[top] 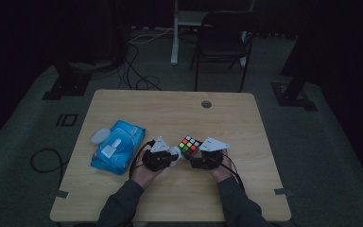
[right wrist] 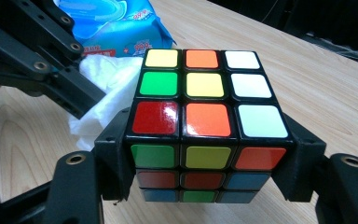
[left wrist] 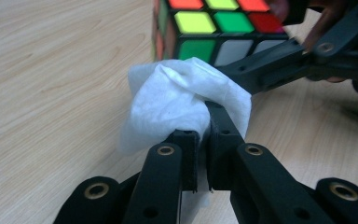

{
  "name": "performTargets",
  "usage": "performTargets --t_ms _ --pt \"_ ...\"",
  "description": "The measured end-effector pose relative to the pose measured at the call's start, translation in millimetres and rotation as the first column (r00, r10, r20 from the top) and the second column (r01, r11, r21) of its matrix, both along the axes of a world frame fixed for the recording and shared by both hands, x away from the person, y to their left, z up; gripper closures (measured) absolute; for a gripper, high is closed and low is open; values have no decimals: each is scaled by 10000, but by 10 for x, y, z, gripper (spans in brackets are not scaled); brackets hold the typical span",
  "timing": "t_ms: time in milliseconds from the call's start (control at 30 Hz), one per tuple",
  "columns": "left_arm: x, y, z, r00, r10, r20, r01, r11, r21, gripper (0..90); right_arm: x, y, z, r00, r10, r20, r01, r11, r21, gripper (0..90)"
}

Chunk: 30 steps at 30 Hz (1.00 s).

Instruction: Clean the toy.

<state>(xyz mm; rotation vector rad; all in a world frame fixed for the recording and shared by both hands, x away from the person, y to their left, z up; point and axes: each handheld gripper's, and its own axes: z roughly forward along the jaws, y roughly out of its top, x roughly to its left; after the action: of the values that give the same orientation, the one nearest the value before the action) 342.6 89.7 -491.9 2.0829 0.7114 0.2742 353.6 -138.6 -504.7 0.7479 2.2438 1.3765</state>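
Closest to me, my two forearms come in at 6 o'clock of the high view, each hand carrying a tool. My right tool (right wrist: 205,154) is clamped on the puzzle cube (right wrist: 204,116): its two black jaws press the cube's opposite sides, the scrambled top face turned up at me in the right gripper view. My left tool (left wrist: 203,140) is pinched tight on a crumpled white wipe (left wrist: 177,100), the jaws almost meeting with the cloth bunched between them. That wipe sits against the cube's lower edge, at 12 o'clock from the left tool in its own view. On the high view the cube (top: 189,145) is held near the middle of the wooden counter (top: 179,111), between the two tools. At 9 o'clock from the cube lies a blue pack of wipes (top: 118,147), flat on the counter, well apart from it. At 12 o'clock, beyond the counter, a dark chair (top: 222,42) stands on the floor.
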Motion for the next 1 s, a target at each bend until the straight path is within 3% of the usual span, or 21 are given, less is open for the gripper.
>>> performTargets --t_ms 467,733,1000 --pt "-53 -10 168 9988 -166 467 179 9995 -274 857 11 10 -30 9999 25 -129 -26 10000 -60 342" --pt "-36 -6 109 9989 -116 460 125 9997 -196 857 8 20 -34 9999 -61 -114 60 9999 -160 342" --pt "-7 -12 -16 9994 55 330 -60 9999 136 857 7 21 -31 9999 -114 -95 112 9998 -170 342"
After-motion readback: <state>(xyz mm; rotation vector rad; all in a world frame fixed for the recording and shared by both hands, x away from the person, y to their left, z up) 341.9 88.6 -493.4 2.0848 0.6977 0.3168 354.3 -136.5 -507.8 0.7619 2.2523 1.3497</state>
